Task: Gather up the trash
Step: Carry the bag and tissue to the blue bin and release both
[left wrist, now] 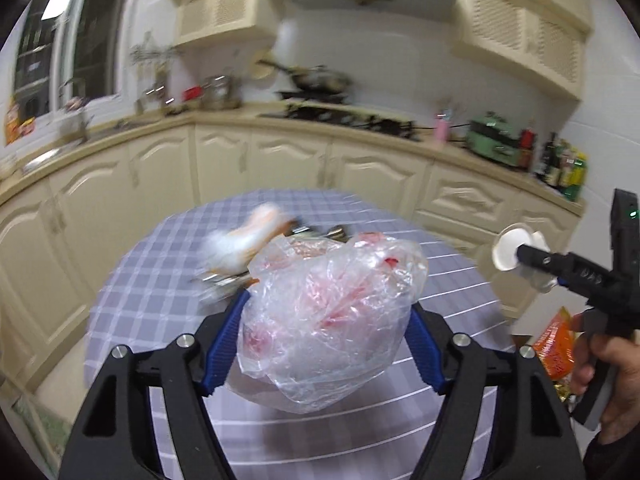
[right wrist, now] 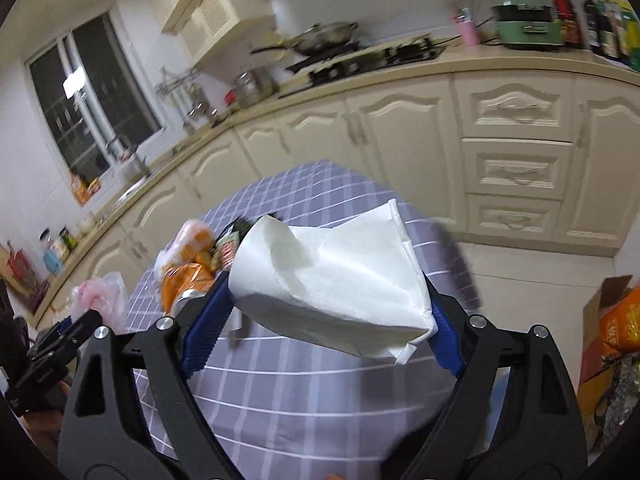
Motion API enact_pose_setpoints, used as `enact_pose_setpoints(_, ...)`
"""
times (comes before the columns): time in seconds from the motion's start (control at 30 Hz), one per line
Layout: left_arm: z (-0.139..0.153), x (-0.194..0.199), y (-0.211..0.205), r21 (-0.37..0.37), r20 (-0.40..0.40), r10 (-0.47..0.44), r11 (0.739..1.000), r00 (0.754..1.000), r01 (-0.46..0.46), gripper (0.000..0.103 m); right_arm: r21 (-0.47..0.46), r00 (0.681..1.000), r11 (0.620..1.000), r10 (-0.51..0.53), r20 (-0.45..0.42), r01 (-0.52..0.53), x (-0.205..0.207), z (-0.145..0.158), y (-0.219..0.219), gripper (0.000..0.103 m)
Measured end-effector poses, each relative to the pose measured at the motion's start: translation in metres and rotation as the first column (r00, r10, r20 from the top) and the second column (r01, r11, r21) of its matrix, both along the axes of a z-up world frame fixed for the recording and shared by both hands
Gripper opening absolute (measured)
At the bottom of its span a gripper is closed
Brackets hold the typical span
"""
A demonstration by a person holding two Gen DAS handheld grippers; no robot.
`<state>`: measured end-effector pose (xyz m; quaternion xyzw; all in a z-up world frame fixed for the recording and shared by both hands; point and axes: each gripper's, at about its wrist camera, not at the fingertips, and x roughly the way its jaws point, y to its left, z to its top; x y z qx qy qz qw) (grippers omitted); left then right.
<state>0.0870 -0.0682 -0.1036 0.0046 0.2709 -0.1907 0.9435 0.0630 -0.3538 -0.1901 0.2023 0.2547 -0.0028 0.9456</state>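
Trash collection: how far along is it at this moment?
Midway. In hand: the left hand-held gripper is shut on a crumpled clear plastic bag, and the right hand-held gripper on a white paper bag. Left: orange snack wrappers on the checked tablecloth. No bin shows.

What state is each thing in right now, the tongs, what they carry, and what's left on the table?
Left tongs: shut on plastic bag, raised above the table.
Plastic bag: crumpled, clear with red print, held off the table.
Right tongs: shut on paper bag.
Paper bag: white, crumpled, lifted clear of the table.
Orange wrapper: lying on the table.
Table: checked cloth on, more litter left at its far side.
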Motion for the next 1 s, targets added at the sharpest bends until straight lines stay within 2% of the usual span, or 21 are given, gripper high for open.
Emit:
enact_pose_setpoints(0.1, 0.007, -0.005, -0.044, 0.004, 0.015, -0.095, 0.995, 0.995, 0.095, 0.072, 0.023, 0.996, 0.996, -0.084, -0.011, 0.085, -0.022, -0.006, -0.039, 0.085)
enact_pose_setpoints(0.2, 0.009, -0.014, -0.093, 0.007, 0.021, -0.201, 0.980, 0.979, 0.201, 0.072, 0.055, 0.982, 0.981, -0.182, -0.055, 0.185, -0.043, -0.023, -0.084, 0.085)
enact_pose_setpoints(0.37, -0.009, -0.027, -0.173, 0.020, -0.006, -0.351, 0.936, 0.937, 0.351, 0.072, 0.087, 0.923, 0.932, -0.330, -0.197, 0.351, -0.072, -0.077, -0.157, 0.085)
enact_pose_setpoints(0.47, -0.027, -0.030, -0.221, 0.022, -0.052, -0.433, 0.900, 0.900, 0.434, 0.072, 0.122, 0.888, 0.901, -0.373, -0.271, 0.416, -0.089, -0.114, -0.187, 0.085)
enact_pose_setpoints(0.57, -0.057, -0.037, -0.272, 0.043, -0.116, -0.512, 0.854, 0.851, 0.519, 0.072, 0.146, 0.859, 0.878, -0.390, -0.333, 0.455, -0.102, -0.146, -0.209, 0.085)
enact_pose_setpoints(0.77, -0.129, -0.048, -0.352, 0.071, -0.262, -0.596, 0.773, 0.759, 0.631, 0.072, 0.200, 0.798, 0.821, -0.413, -0.438, 0.535, -0.125, -0.204, -0.241, 0.085)
enact_pose_setpoints(0.9, -0.183, -0.050, -0.384, 0.077, -0.363, -0.602, 0.741, 0.711, 0.667, 0.072, 0.249, 0.769, 0.785, -0.397, -0.500, 0.567, -0.130, -0.245, -0.258, 0.085)
enact_pose_setpoints(1.0, -0.222, -0.043, -0.402, 0.073, -0.450, -0.585, 0.729, 0.674, 0.681, 0.072, 0.296, 0.754, 0.753, -0.377, -0.538, 0.587, -0.129, -0.273, -0.266, 0.085)
